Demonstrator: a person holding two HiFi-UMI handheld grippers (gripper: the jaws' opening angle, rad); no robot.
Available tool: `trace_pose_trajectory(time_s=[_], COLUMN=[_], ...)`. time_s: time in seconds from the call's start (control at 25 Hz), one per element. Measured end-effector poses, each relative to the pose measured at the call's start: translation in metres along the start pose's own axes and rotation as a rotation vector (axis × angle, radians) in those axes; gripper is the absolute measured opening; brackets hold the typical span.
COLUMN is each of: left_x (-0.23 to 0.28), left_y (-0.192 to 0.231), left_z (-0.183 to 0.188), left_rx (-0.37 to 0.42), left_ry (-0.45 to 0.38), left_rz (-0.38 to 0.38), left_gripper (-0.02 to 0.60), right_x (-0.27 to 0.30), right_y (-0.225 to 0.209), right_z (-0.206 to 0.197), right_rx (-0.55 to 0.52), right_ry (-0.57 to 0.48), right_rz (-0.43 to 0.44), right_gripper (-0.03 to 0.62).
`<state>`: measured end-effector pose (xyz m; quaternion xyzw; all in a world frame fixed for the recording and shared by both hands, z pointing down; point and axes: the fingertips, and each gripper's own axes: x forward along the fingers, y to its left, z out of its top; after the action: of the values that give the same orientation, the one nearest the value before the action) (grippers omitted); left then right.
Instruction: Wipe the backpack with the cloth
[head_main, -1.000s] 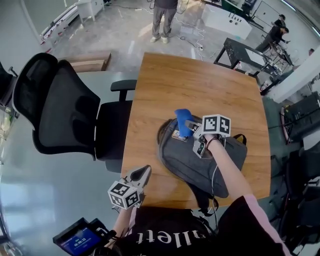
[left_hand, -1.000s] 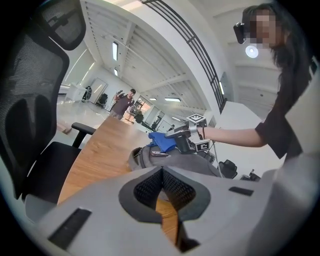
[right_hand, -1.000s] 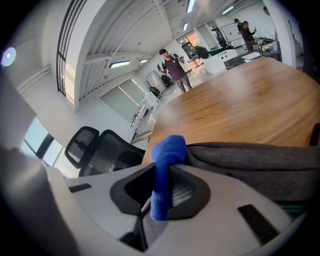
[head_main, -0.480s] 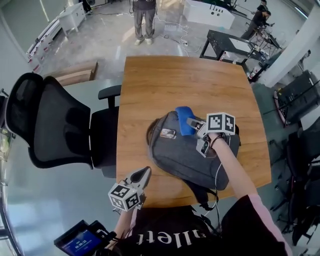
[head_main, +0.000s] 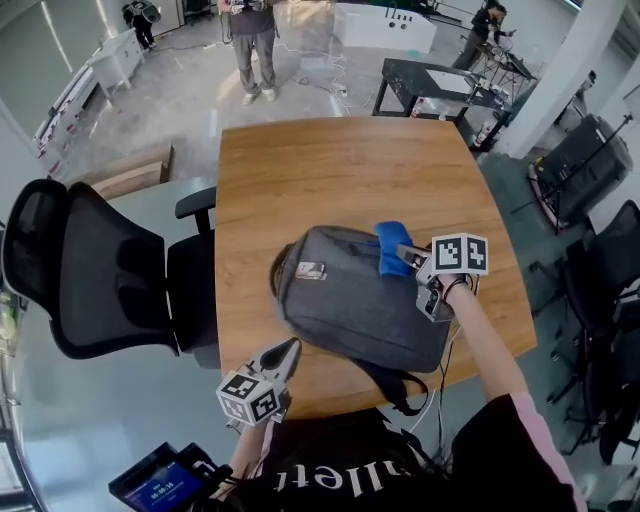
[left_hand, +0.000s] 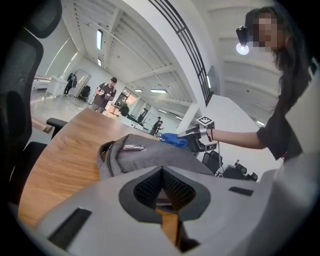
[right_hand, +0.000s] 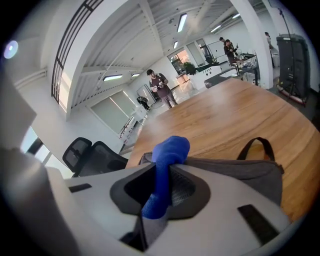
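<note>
Grey fabric of the backpack (head_main: 350, 305) lay flat on the wooden bench (head_main: 340, 170), towards the person's edge, with a dark strap trailing off that near edge. On the bag's far right part sat the blue cloth (head_main: 391, 247), bunched up and pinched between the jaws of the right gripper (head_main: 408, 256), which pressed it down onto the bag's top surface. The left gripper (head_main: 288, 350) hovered by the bench's near left corner, just beside the backpack but not touching it, its jaws pressed together with nothing between them. A black office chair (head_main: 90, 270) stood at the left side of the bench, and a person (head_main: 252, 45) stood on the floor beyond its far end.
</note>
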<state>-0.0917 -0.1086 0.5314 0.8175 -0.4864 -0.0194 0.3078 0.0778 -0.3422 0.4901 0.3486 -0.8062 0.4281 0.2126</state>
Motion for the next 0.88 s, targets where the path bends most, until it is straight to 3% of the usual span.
trace_pose_trajectory(time_s=[0.4,0.88], left_x=[0.03,0.043], left_y=[-0.035,-0.056], left_z=[-0.017,-0.024], left_rx=[0.031,0.052], left_ry=[0.041,0.083], left_rz=[-0.058,-0.112], left_gripper=[0.002,0.002], right_x=[-0.083,-0.139], right_y=[-0.091,-0.152], right_z=[-0.011,-0.036], right_rx=[0.087,0.123], right_ry=[-0.089,-0.111], right_rz=[-0.108,-0.231], right_gripper=[0.069,0.069])
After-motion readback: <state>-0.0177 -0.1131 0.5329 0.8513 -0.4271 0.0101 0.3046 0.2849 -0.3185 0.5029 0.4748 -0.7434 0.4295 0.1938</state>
